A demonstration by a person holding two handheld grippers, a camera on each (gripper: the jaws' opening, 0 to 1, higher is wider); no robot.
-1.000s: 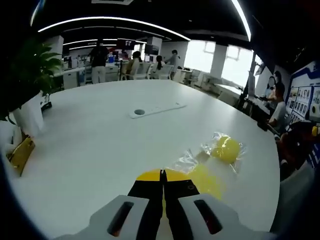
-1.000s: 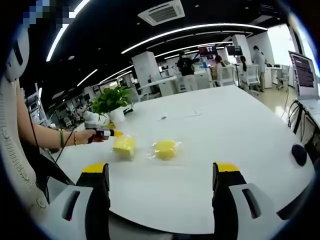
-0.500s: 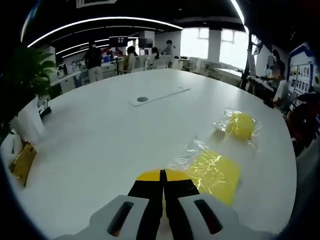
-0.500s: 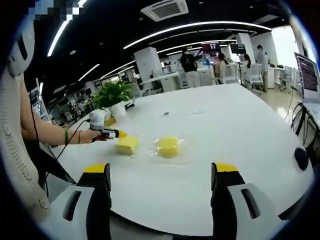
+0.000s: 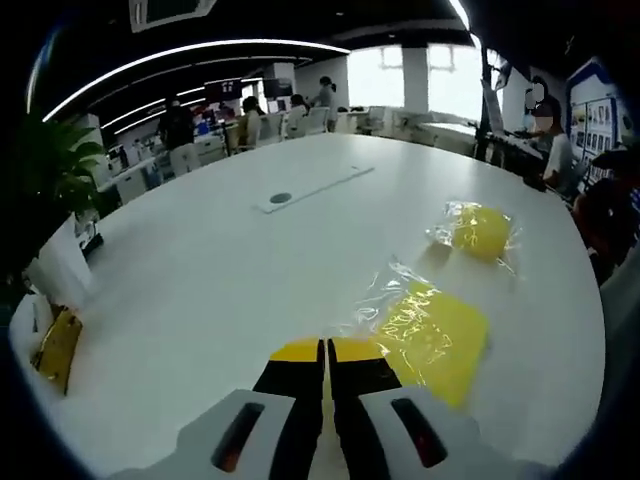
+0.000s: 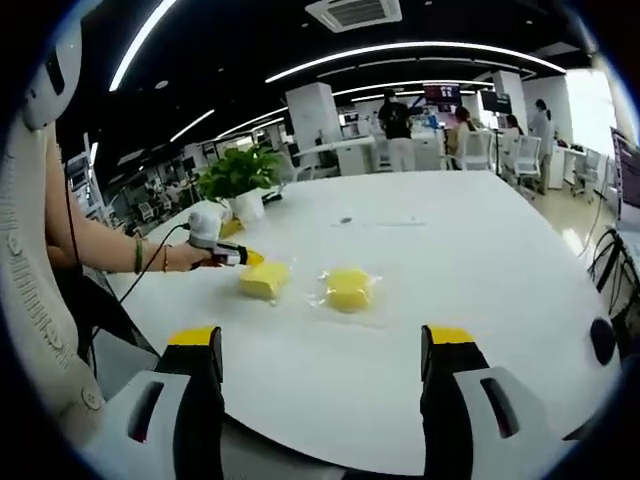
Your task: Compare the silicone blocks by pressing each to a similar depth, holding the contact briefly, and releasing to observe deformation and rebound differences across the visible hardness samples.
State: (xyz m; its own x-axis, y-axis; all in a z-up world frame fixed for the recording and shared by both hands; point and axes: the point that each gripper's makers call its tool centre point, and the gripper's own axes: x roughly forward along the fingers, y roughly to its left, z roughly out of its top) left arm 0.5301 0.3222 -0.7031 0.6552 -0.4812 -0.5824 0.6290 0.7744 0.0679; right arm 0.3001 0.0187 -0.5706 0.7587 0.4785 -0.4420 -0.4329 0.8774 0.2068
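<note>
On the white surface [image 5: 200, 290] lie two yellow silicone blocks, each wrapped in its own clear plastic bag. From the left gripper view, the flat square block [image 5: 432, 338] sits just beside the left tool [image 5: 326, 352], whose yellow-tipped jaws are pressed together on nothing. The rounder block [image 5: 480, 232] lies farther off, apart from the first. From the right gripper view, the right tool [image 6: 325, 340] hovers with jaws spread wide, well short of both blocks. A potted plant [image 6: 238, 178] stands near the far edge of the surface.
</note>
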